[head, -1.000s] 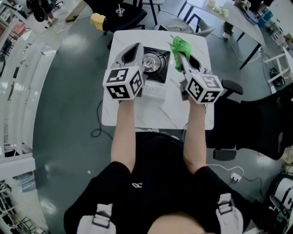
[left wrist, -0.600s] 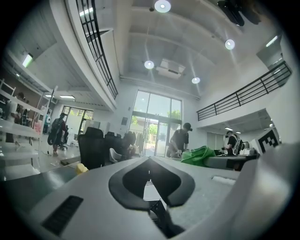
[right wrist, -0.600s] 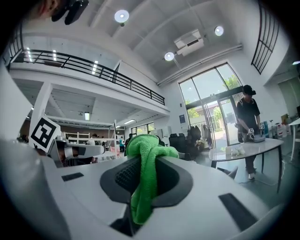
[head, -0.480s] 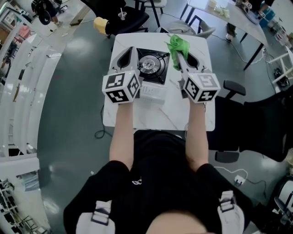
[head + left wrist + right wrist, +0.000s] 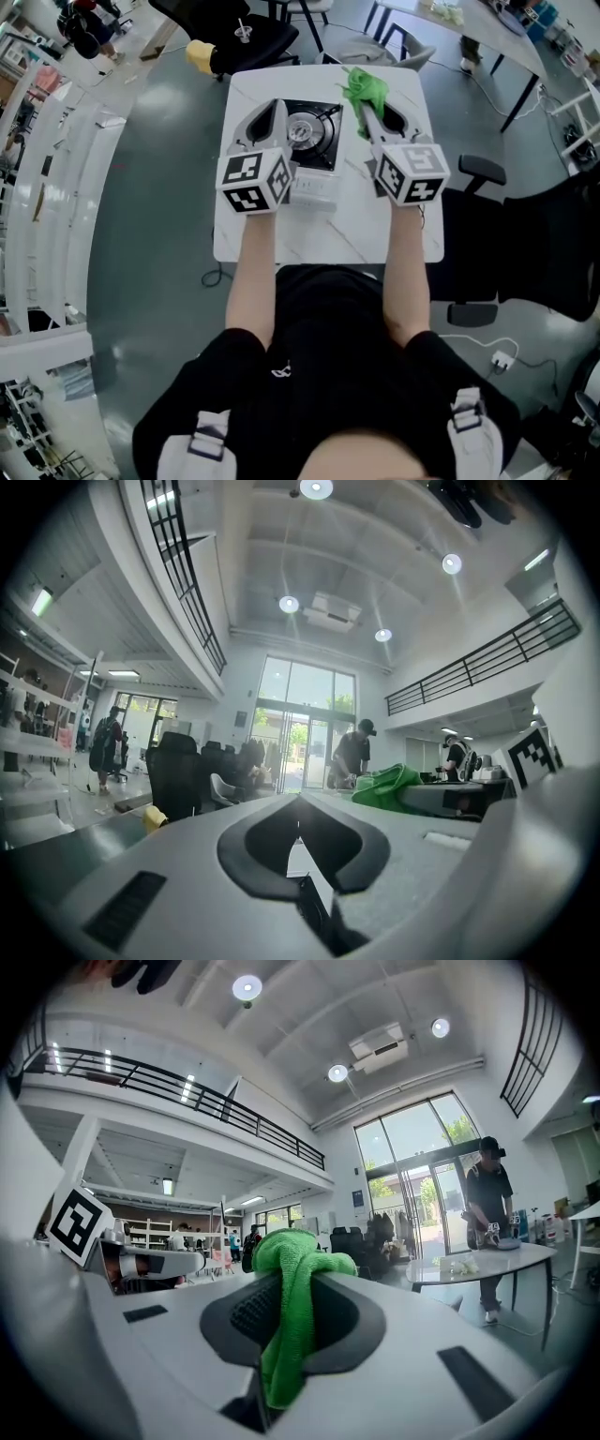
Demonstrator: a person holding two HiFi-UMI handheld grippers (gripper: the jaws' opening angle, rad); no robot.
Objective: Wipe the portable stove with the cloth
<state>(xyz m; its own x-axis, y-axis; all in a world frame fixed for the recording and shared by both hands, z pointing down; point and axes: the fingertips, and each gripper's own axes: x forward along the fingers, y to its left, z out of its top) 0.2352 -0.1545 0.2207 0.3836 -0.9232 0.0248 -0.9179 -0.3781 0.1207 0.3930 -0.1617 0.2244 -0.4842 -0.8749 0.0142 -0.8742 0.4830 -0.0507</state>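
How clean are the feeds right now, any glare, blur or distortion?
Head view: evenly lit, sharp on the stove, edges bowed. Left gripper view: strong fisheye, dark corners, glazed entrance bright. Right gripper view: same fisheye, cloth crisp between the jaws, ceiling lamps blown out.

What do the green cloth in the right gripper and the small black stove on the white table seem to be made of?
Green cloth: likely microfibre or terry, matte, by its fuzzy nap. Small black stove: probably painted sheet metal; its round burner looks like shiny bare metal.
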